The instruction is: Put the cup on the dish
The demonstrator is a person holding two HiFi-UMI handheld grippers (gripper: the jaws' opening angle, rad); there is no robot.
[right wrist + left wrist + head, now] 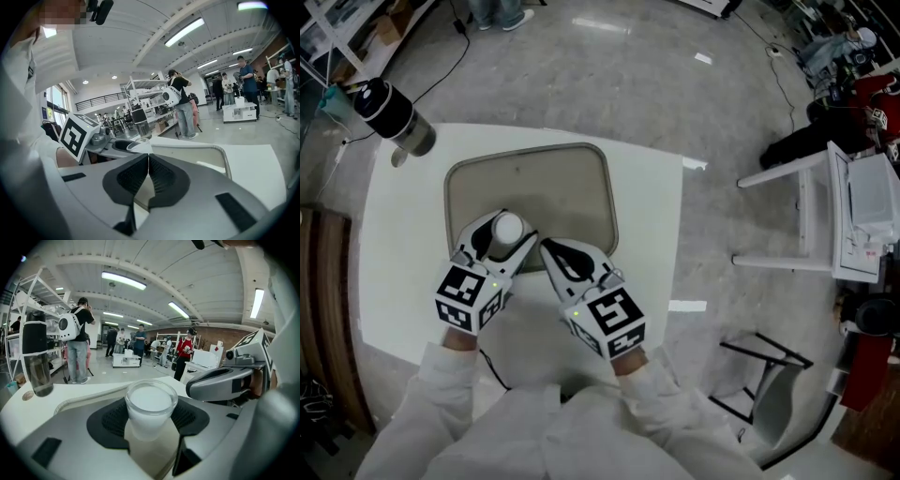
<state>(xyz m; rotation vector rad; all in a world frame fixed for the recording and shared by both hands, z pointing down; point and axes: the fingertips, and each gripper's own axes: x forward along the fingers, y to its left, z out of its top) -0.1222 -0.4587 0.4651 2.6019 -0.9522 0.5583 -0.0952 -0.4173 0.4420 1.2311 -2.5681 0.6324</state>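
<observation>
Count: one cup (pixel 507 226), one dish (pixel 581 178), one bottle (pixel 394 117), two grippers. Cup clamped in left gripper (pixel 504 234) at dish's near-left corner; right gripper (pixel 555 251) clenched empty at dish's near edge. Pad contact visible only in left gripper view; full dish outline only in head view.

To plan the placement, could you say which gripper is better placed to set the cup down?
Left: the left gripper holds the cup over the dish; the right gripper is shut, empty.
</observation>
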